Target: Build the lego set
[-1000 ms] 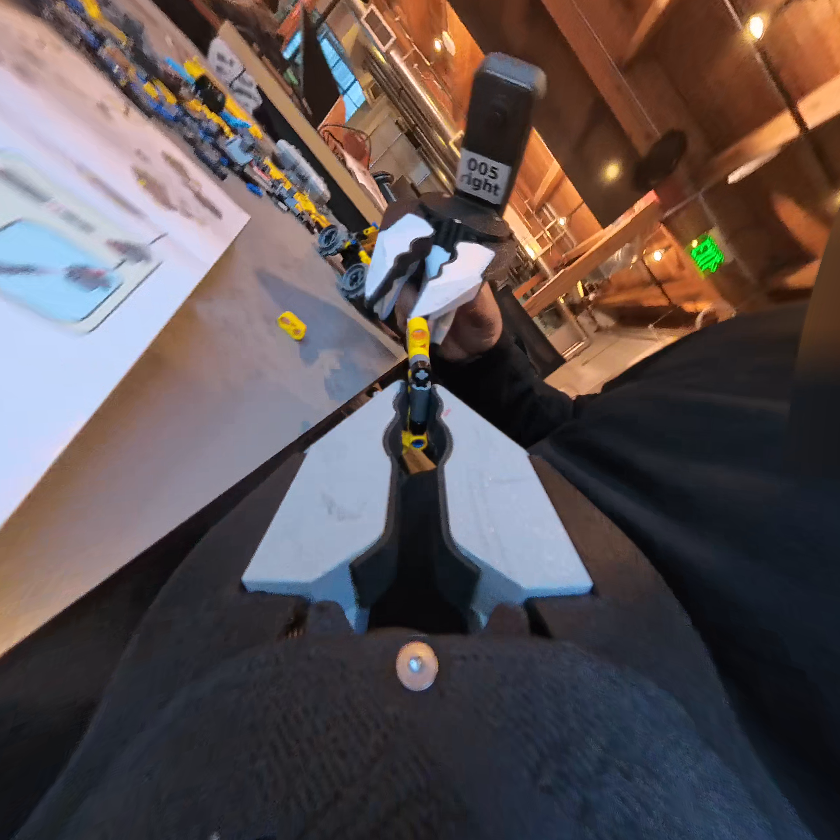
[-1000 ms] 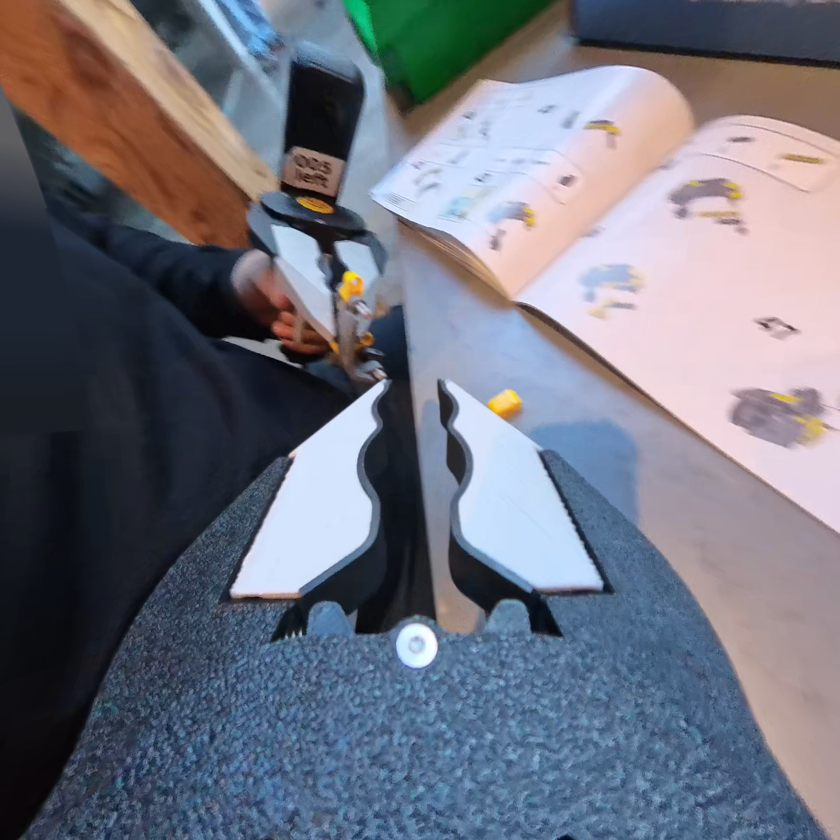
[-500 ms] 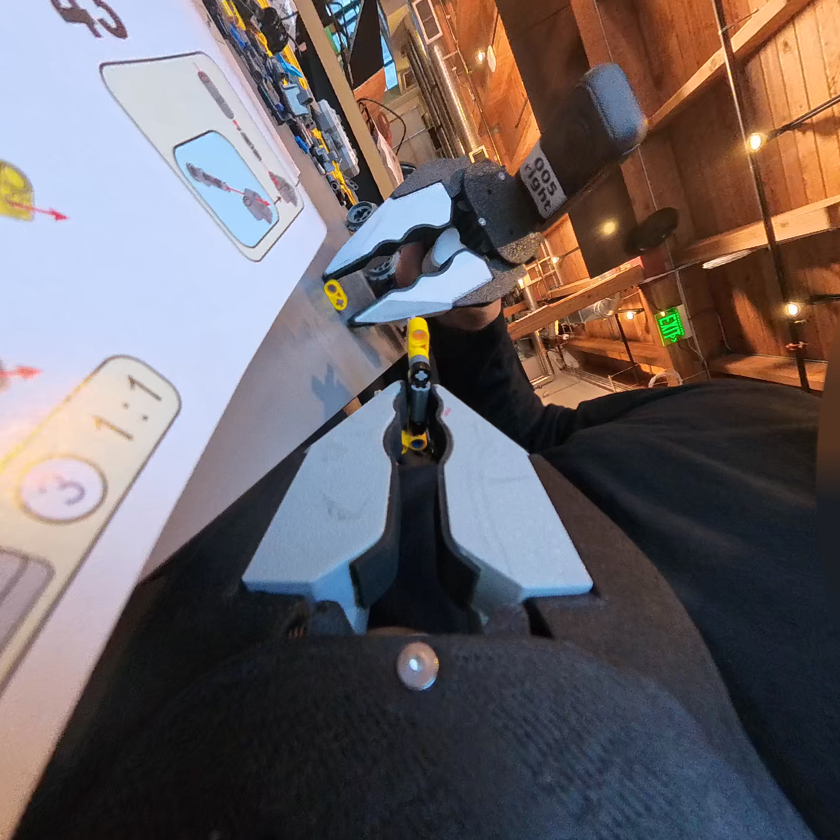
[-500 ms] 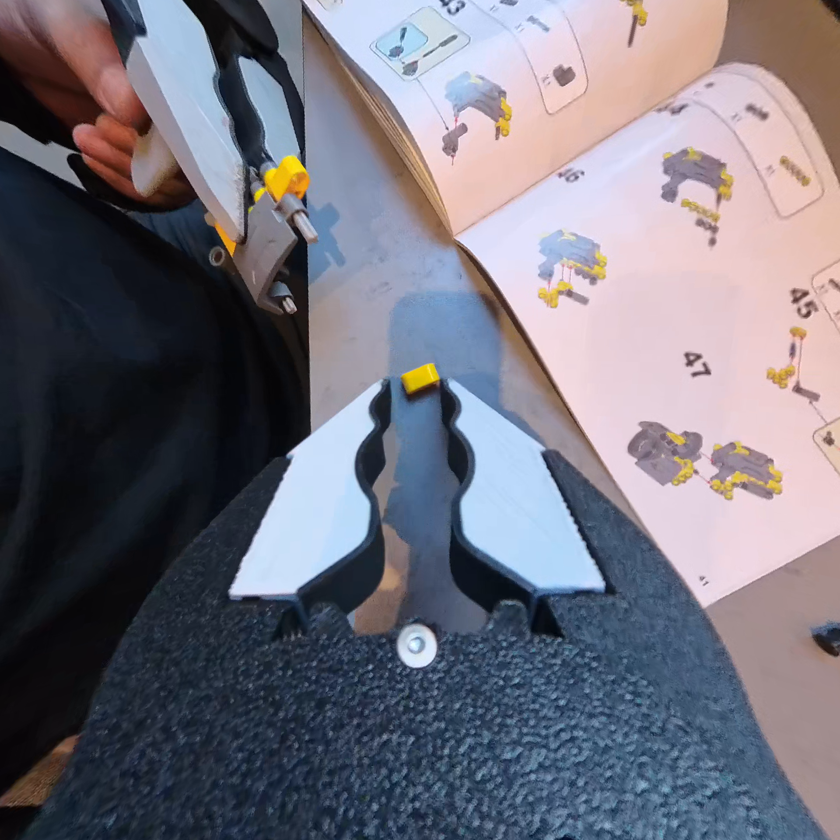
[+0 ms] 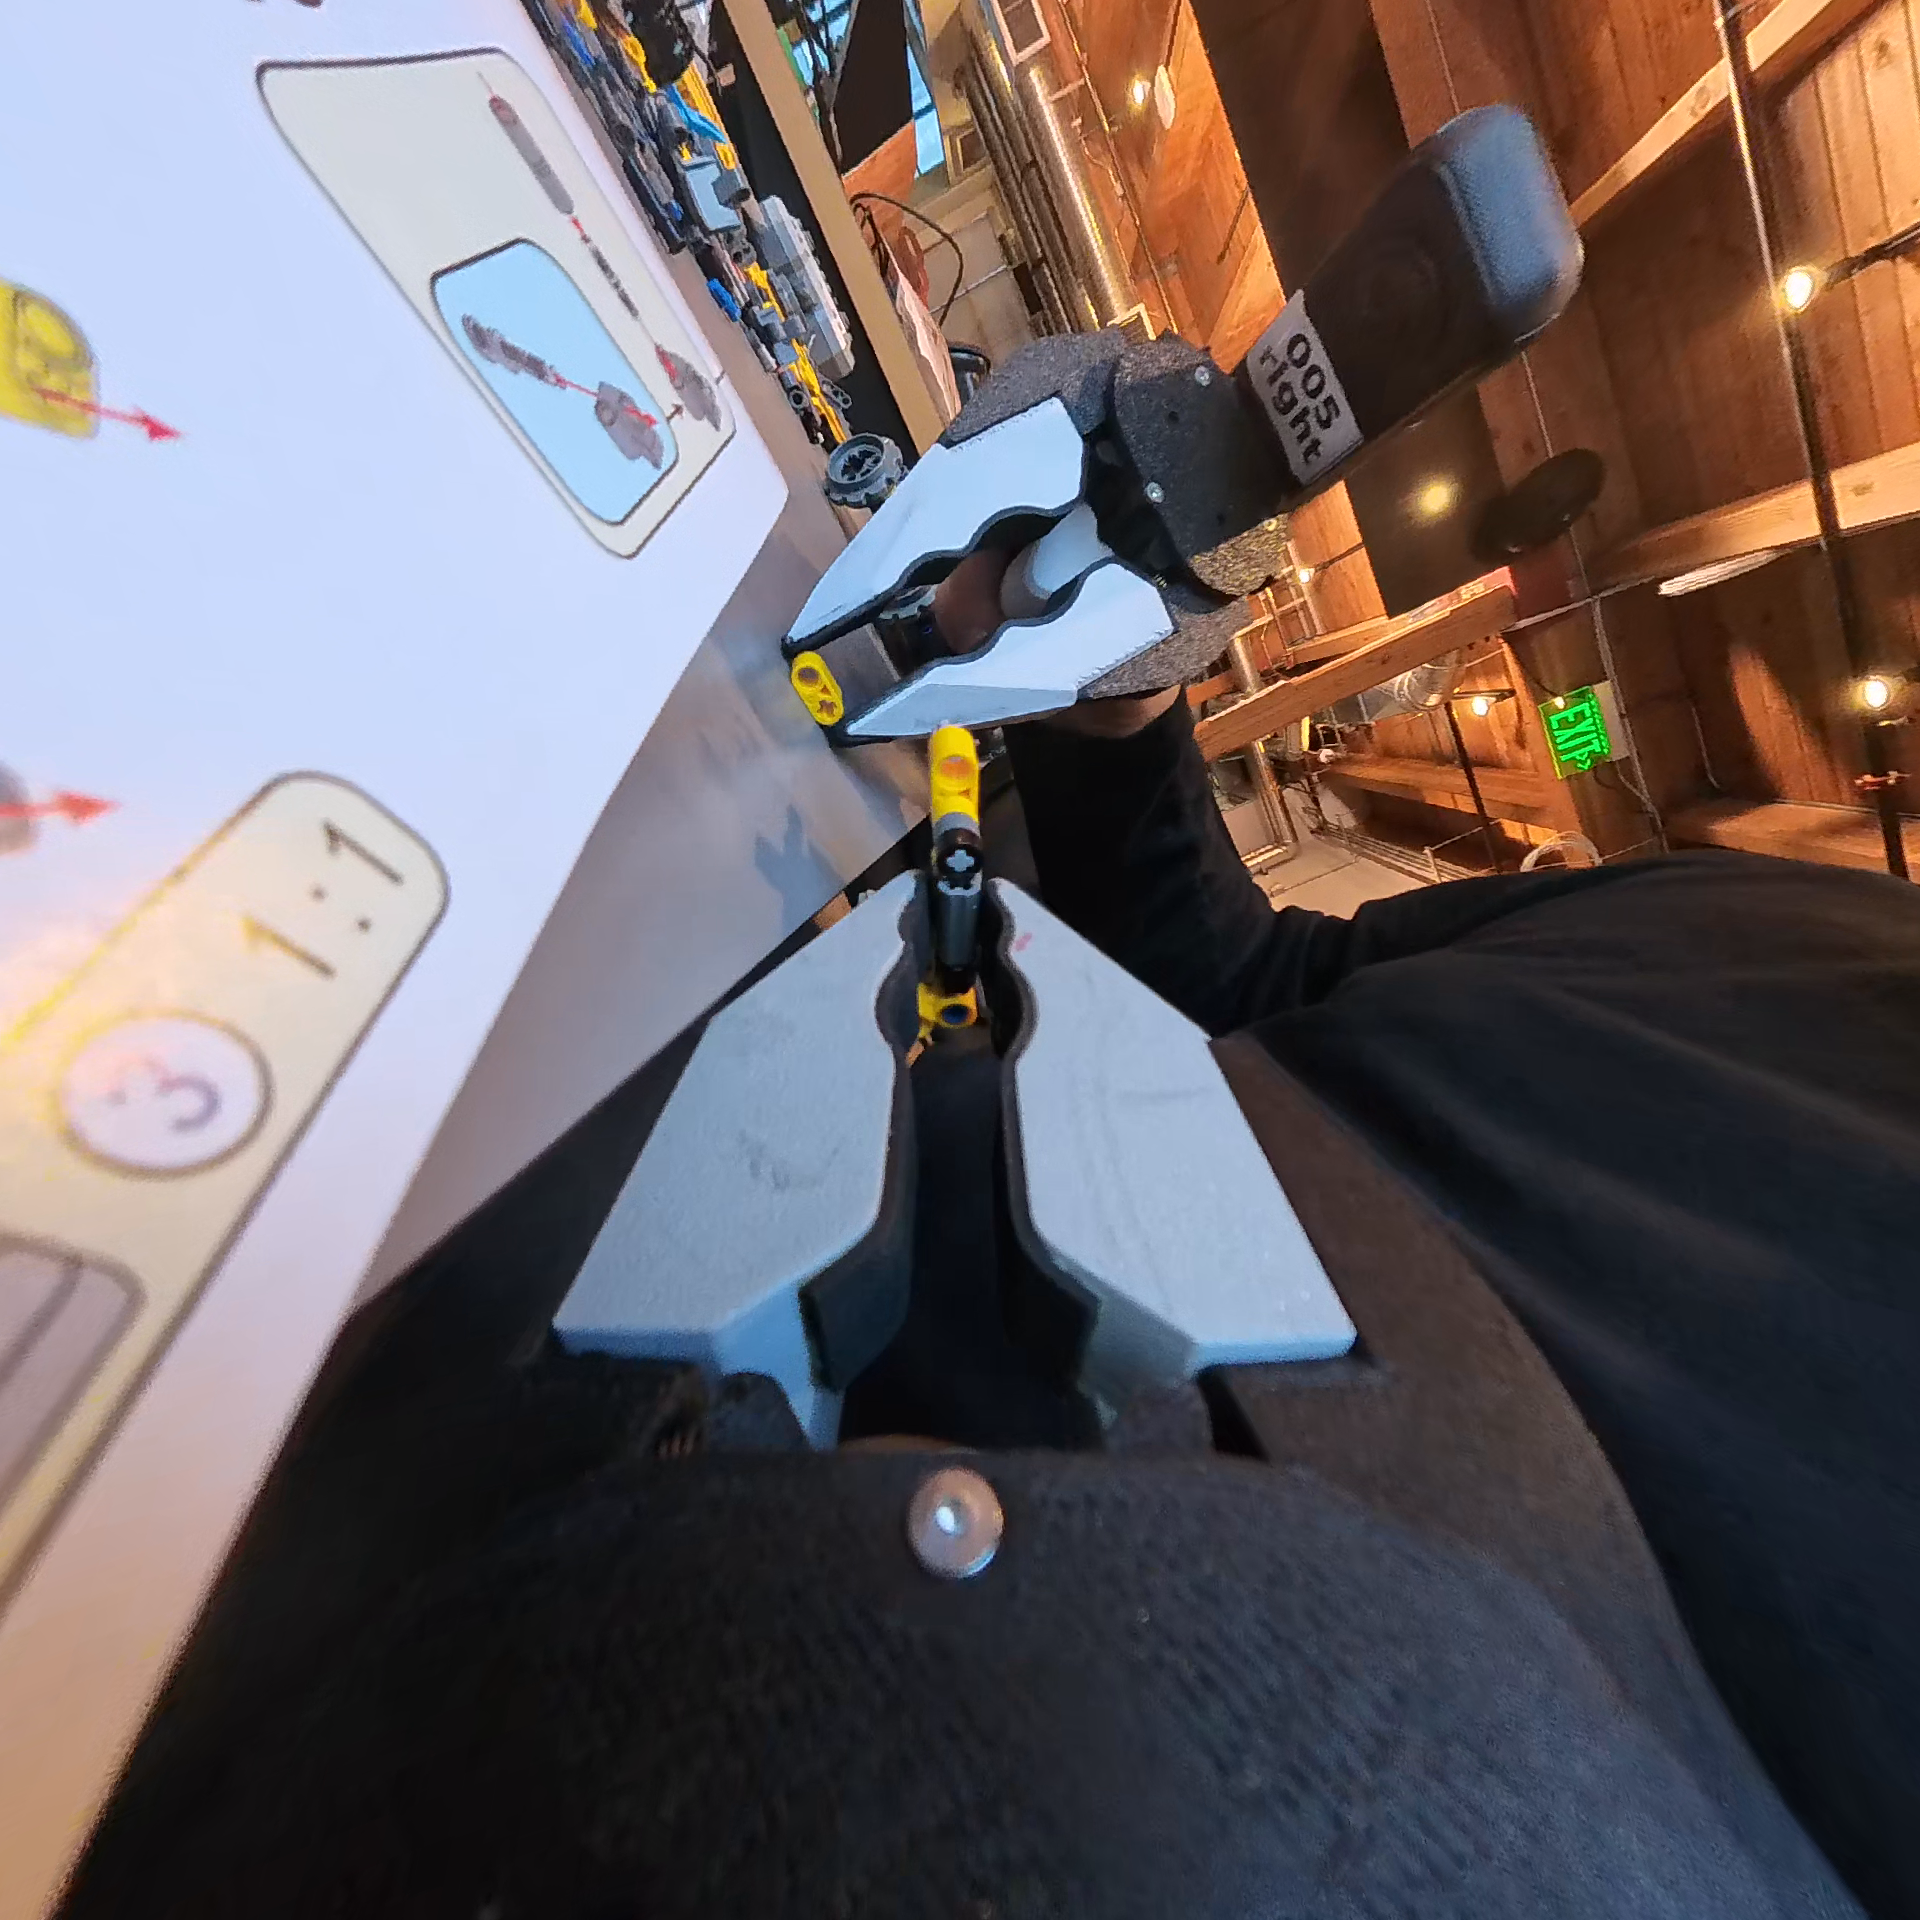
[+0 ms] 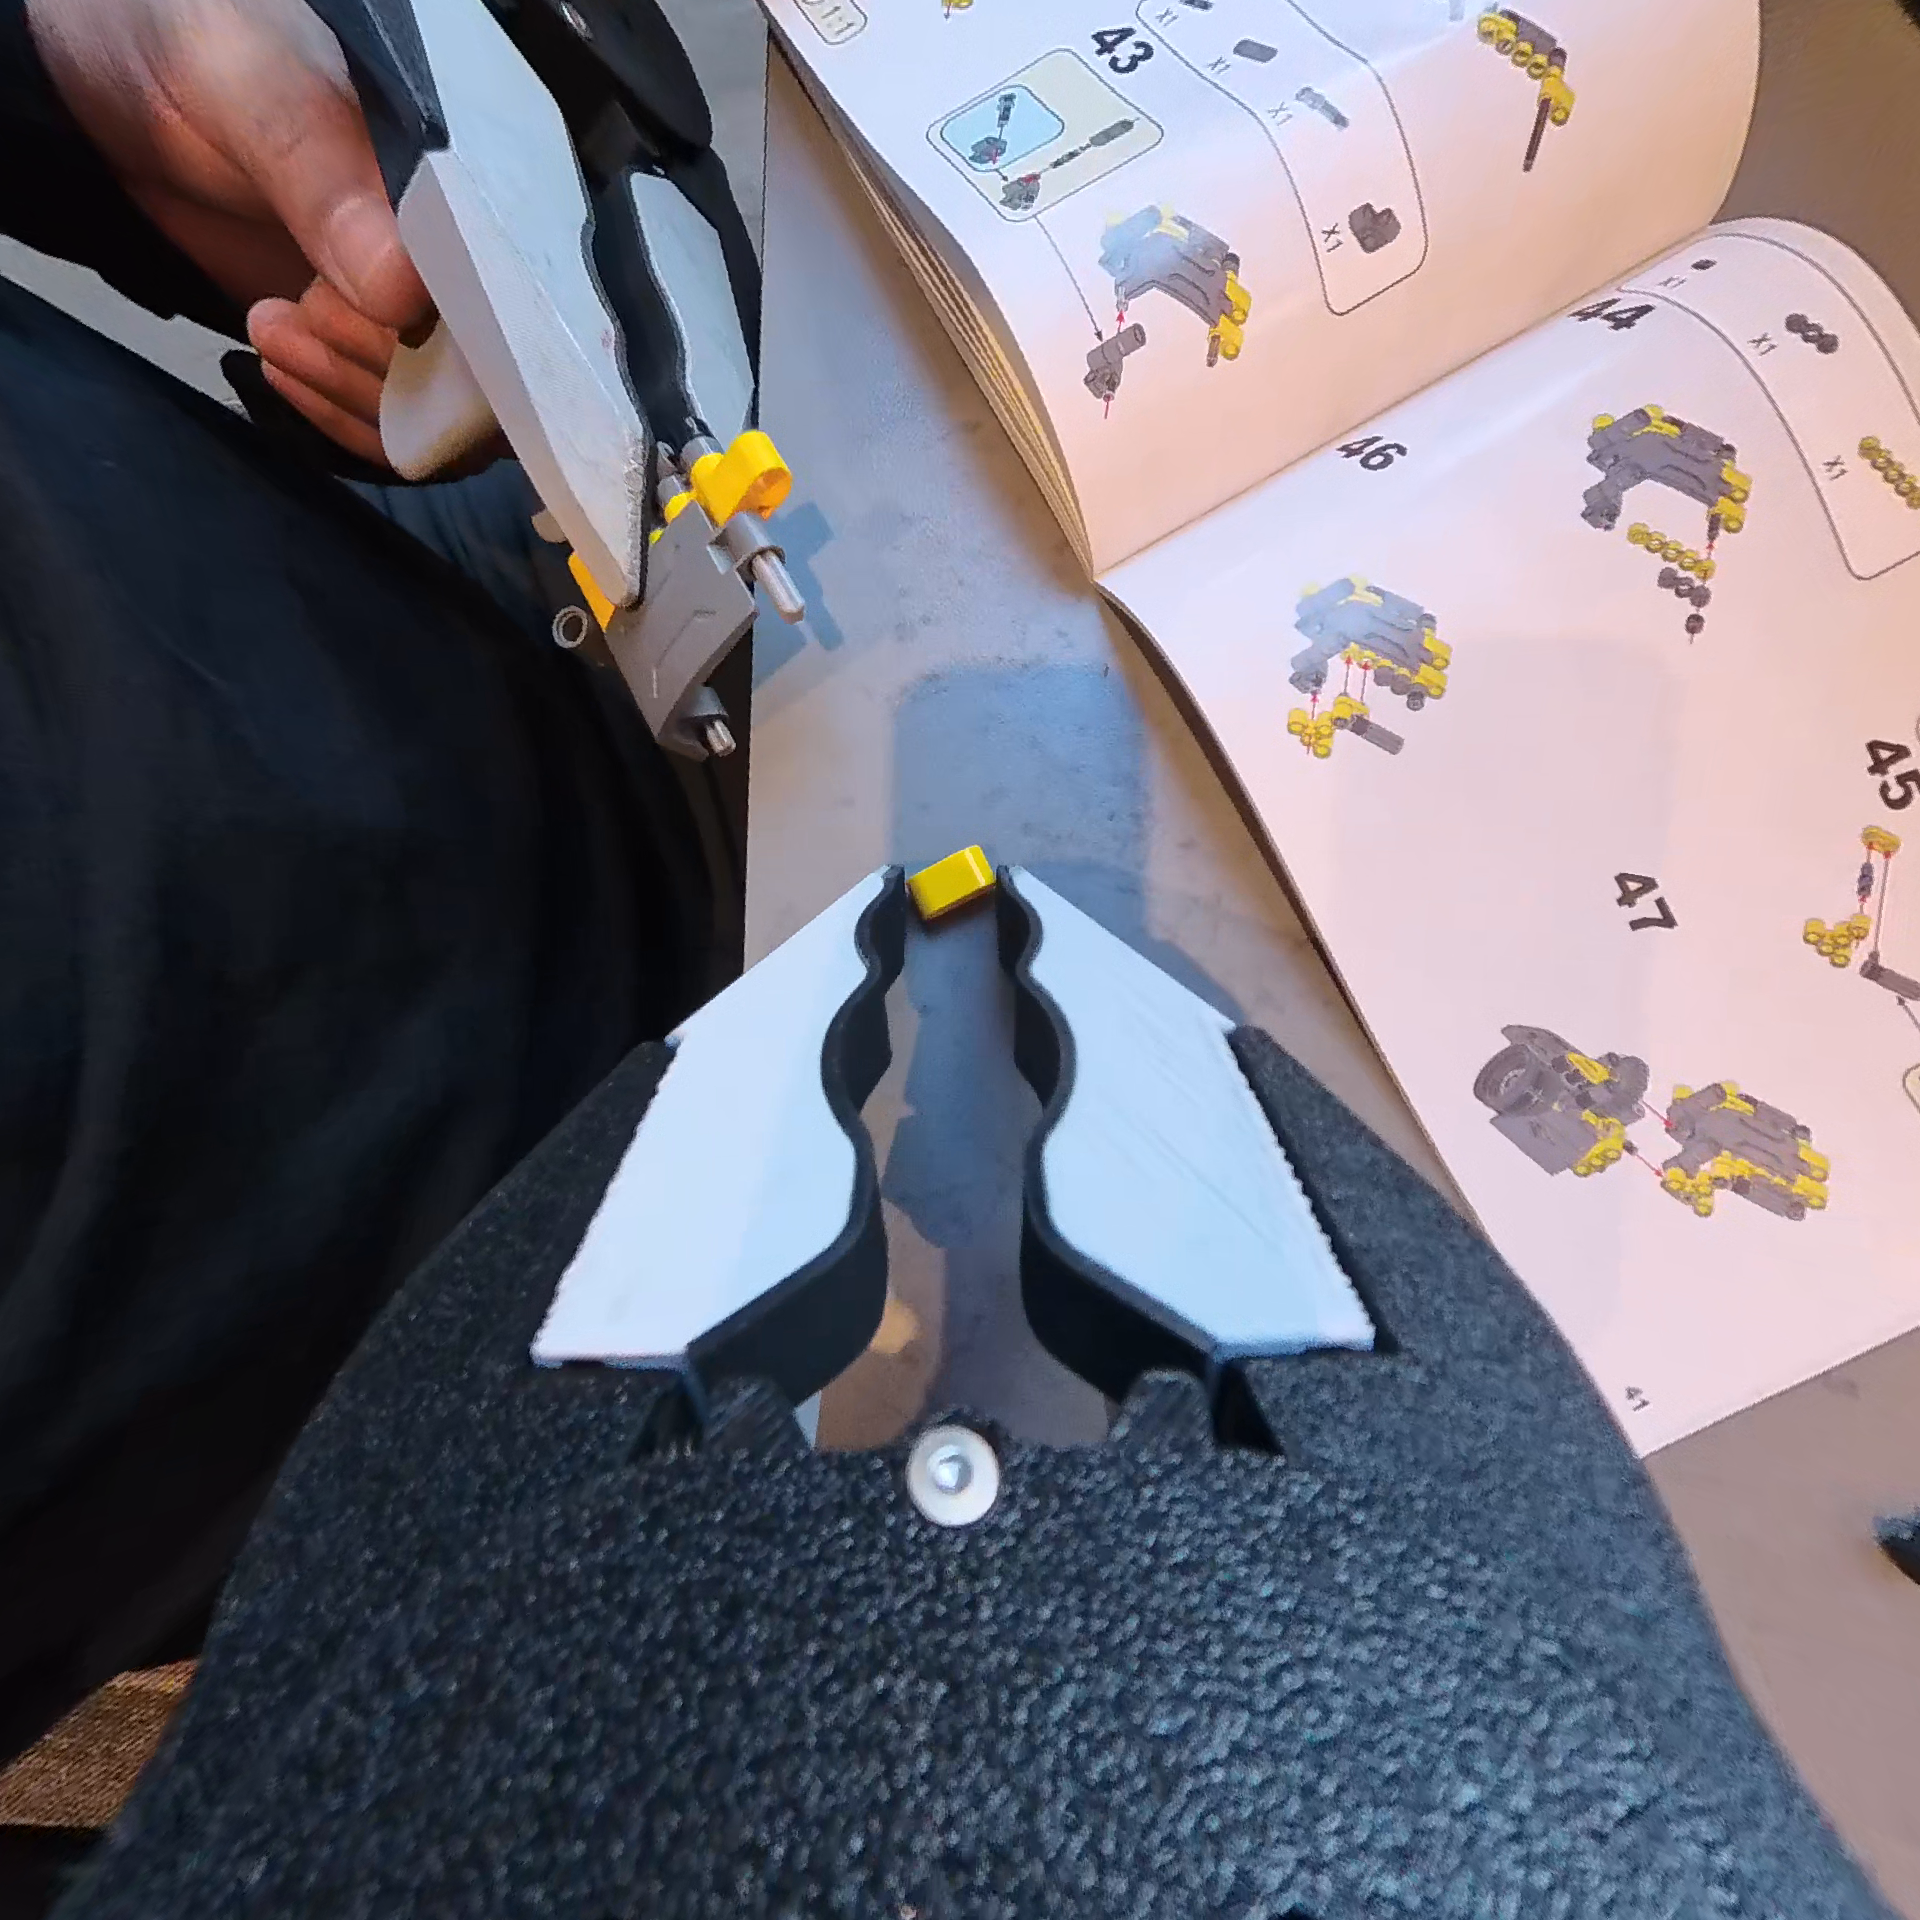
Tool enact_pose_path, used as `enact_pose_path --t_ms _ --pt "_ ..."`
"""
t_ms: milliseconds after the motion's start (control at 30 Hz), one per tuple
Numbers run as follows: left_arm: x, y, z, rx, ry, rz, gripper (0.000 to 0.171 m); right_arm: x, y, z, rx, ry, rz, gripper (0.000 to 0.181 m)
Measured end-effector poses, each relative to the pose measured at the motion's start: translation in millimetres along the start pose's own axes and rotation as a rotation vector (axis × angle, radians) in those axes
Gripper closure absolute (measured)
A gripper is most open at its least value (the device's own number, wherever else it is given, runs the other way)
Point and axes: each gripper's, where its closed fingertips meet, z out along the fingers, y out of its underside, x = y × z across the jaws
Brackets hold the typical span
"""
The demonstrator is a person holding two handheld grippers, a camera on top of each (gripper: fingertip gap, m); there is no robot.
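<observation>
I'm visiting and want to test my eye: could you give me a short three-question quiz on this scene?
1. True or false: the left tool is shut on a small grey and yellow assembly.
2. The yellow piece on the table lies: A) under the open booklet; B) between the tips of the open right tool; C) on the person's lap.
3. Fill in: the booklet lies ____ on the table.

Key: 1 true; 2 B; 3 open.
</observation>
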Motion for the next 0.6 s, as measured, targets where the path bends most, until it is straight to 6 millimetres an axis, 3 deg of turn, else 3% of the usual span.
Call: enact_pose_path --t_ms 600 --pt "-5.0 5.2 3.0 -0.036 -0.022 -0.022 0.165 1.9 4.0 -6.5 -0.036 -0.01 -0.095 0.158"
